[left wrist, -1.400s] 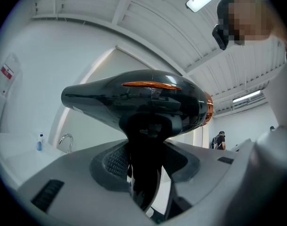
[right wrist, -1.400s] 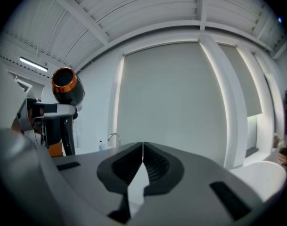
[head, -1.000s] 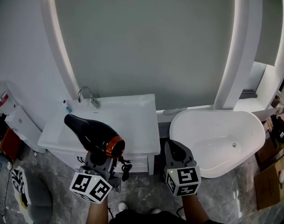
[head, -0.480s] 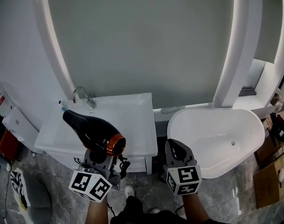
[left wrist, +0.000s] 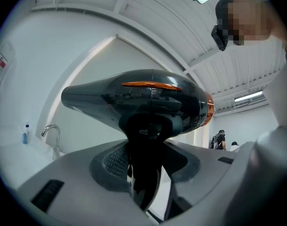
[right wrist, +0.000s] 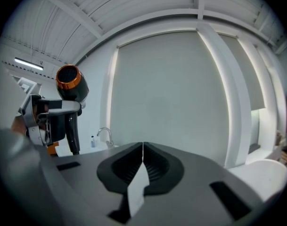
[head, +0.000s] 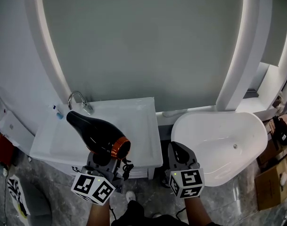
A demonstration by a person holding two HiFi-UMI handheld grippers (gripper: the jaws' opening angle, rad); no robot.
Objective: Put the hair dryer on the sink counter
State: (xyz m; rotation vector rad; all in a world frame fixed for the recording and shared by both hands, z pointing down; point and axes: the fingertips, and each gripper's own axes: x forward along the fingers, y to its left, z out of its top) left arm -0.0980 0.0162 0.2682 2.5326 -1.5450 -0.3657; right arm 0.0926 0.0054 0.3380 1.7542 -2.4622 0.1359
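Observation:
The hair dryer [head: 98,135] is black with an orange ring at its rear end. My left gripper [head: 103,160] is shut on its handle and holds it upright, nozzle pointing left, over the front of the white sink counter [head: 138,121]. In the left gripper view the dryer's body [left wrist: 143,98] fills the middle and its dark handle [left wrist: 145,173] stands between the jaws. My right gripper [head: 178,148] hangs to the right of the counter, shut and empty. The right gripper view has the jaws [right wrist: 142,147] pressed together and the dryer [right wrist: 70,86] at the far left.
A chrome faucet [head: 77,100] and a small blue bottle [head: 57,112] stand at the counter's back left. A white bathtub [head: 223,140] lies to the right. White arched frames rise behind both. Boxes [head: 270,182] sit on the floor at the right.
The head view has drawn closer to the sink, so the counter sits larger and lower under the dryer. The left gripper keeps its hold on the dryer. The right gripper stays shut.

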